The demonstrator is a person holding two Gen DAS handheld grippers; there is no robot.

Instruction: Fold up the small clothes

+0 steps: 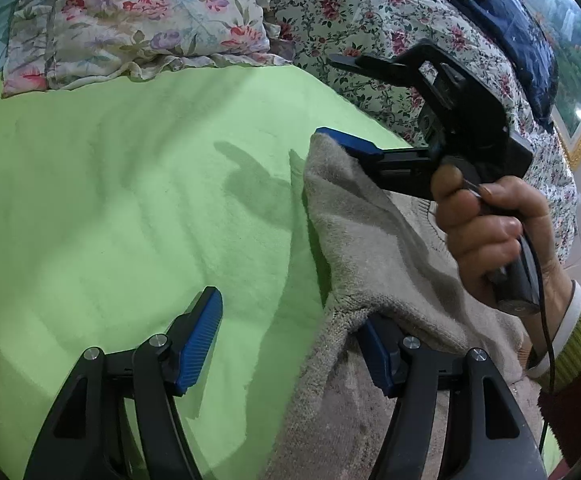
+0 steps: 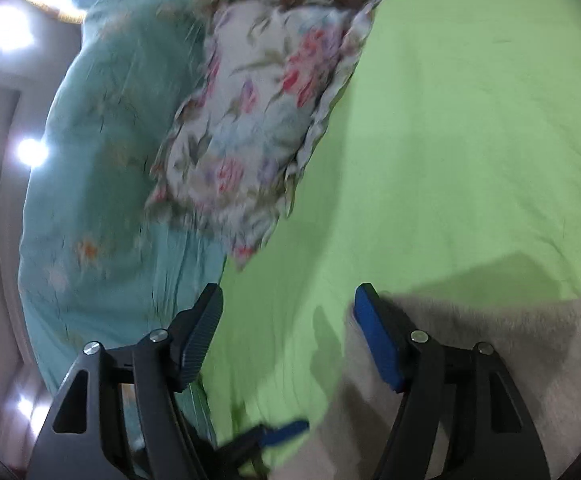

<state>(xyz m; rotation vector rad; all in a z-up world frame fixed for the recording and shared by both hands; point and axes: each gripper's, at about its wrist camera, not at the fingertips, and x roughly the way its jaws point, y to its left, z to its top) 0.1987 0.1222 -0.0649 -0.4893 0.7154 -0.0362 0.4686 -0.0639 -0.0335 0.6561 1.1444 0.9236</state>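
Left tongs spread wide, beige knit garment draped over one finger, right tongs likewise agape, garment along green bed edge, floral pillow beyond.

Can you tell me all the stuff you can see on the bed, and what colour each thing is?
Fuzzy beige knitted garment: one, beige-grey, draped over both grippers at the right side of the bed.
Soft green bed sheet: one, light green, covering the mattress under everything.
Flowered pillow: one, cream with pink and purple flowers, at the head of the sheet.
Small-flower quilt: one, white with red blossoms, bunched to the pillow's right.
Teal blanket: one, pale teal, beside the pillow.
Dark blue cloth: one, navy, behind the quilt.
Left gripper: one, black with blue pads, jaws open, garment over one finger.
Right gripper: one, black and blue, jaws open.
Person's right hand: one, gripping the handle.
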